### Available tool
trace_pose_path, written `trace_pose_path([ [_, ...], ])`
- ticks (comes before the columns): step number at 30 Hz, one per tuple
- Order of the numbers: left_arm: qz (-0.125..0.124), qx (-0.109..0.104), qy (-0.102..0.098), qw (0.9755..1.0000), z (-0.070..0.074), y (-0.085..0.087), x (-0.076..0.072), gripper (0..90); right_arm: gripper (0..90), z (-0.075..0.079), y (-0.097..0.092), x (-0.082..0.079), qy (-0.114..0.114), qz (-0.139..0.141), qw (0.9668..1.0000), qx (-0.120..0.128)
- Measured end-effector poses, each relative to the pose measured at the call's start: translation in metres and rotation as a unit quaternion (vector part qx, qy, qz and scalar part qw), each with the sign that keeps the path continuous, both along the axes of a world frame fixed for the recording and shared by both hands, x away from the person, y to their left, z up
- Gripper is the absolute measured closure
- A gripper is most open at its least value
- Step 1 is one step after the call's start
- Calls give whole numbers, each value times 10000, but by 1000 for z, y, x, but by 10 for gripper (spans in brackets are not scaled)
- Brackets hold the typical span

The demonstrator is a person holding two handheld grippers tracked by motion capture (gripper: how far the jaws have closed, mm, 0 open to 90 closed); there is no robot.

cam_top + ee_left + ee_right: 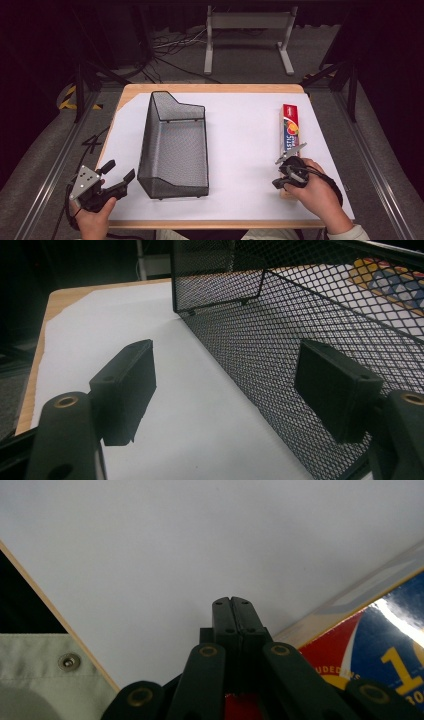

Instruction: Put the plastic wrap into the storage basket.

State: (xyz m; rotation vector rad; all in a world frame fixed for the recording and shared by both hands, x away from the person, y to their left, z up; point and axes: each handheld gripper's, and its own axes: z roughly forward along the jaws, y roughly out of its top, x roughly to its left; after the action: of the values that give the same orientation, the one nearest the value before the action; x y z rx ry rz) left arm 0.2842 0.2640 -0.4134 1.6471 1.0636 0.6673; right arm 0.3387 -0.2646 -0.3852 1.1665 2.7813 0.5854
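Observation:
A long red and blue carton (290, 127) lies lengthwise at the right of the white-covered table (240, 165). My right gripper (280, 184) hovers over the carton's near end. In the right gripper view this gripper (233, 611) is shut, pad against pad with nothing between, and the carton (380, 645) lies under it and to its right. A black wire-mesh basket (150, 145) stands left of centre, with nothing in it. My left gripper (121, 170) is open near the front left corner, beside the basket's near left end. Its jaws (230, 385) frame the mesh wall (300, 315) with nothing between them.
The wooden table edge (55, 625) and the person's pale garment (40, 670) lie close behind the right gripper. White table surface stretches between the basket and the carton. Cables and a metal stand (247, 30) are on the floor beyond the table.

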Motion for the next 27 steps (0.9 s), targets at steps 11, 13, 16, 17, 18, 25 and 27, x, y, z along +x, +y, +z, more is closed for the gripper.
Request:
trace_pose_path([
  [11,46,-40,-15,10000,0,1,0,253,900,6,-26,-7,190,-316,9991,-201],
  [13,54,-42,-12,10000,0,2,0,254,900,8,-35,-8,187,-384,9988,-221],
  [16,85,-46,1,10000,0,2,-2,254,900,10,-40,-9,149,-468,9982,-332],
  [17,93,-49,-7,9999,0,2,-2,254,900,11,-43,-10,111,-502,9978,-416],
  [18,85,-39,-7,10000,0,3,-2,254,900,12,-46,-10,102,-556,9974,-449],
  [25,129,-31,-2,9999,0,3,-3,254,900,11,-51,-9,151,-602,9970,-463],
  [27,115,-16,-4,9999,0,3,-2,254,874,12,-53,-9,133,-568,9977,-357],
])
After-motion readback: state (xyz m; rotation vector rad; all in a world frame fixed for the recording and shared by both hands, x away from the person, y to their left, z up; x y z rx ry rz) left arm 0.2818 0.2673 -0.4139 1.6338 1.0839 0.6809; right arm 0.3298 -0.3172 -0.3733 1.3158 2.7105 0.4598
